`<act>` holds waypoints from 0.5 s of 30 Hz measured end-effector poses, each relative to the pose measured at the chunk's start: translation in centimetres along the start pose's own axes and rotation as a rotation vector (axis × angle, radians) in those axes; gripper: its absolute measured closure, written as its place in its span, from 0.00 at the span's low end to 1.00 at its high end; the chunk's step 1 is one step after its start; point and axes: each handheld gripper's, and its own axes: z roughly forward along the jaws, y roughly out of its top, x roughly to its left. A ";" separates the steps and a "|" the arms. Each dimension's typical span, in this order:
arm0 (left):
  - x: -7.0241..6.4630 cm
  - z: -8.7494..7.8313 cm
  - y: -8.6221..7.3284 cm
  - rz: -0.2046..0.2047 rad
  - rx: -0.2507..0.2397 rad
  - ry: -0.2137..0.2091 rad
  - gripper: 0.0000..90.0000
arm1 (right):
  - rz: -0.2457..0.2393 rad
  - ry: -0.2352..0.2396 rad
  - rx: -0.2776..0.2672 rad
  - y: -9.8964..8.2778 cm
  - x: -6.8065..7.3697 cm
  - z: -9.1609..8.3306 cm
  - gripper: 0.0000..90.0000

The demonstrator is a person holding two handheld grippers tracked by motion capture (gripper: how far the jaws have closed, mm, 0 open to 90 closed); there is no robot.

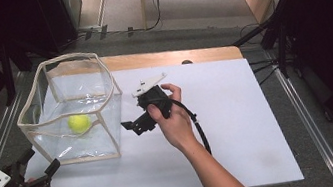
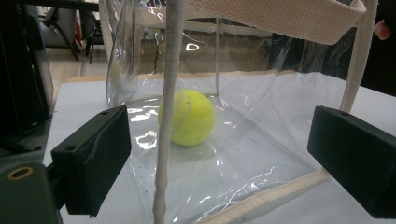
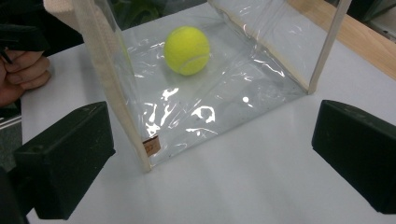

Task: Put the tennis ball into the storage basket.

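Down at the lower left of the high view, the left gripper (image 1: 39,163) is resting in a hand at the corner of the white table (image 1: 240,127), its jaws standing apart and gripping nothing, pointing up toward the clear bag (image 1: 71,108) just beyond them. That bag, a see-through box with cream fabric trim, is sitting upright and open at the upper left of the table, and a yellow tennis ball (image 1: 79,123) is lying on its floor inside. Seen in the left gripper view, the ball (image 2: 187,117) is showing through the plastic at the centre, behind a cream corner strip of the bag (image 2: 243,154). Right of the bag, near the middle of the high view, the right gripper (image 1: 131,125) is being held in a hand, jaws spread wide and empty, aimed at the bag's right side without touching it. Its own view is showing the ball (image 3: 187,50) at upper centre, inside the bag (image 3: 210,107).
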 end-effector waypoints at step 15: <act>0.0 0.0 0.0 0.005 0.001 0.000 0.07 | 0.036 -0.036 -0.047 -4.4 -0.2 -0.5 0.00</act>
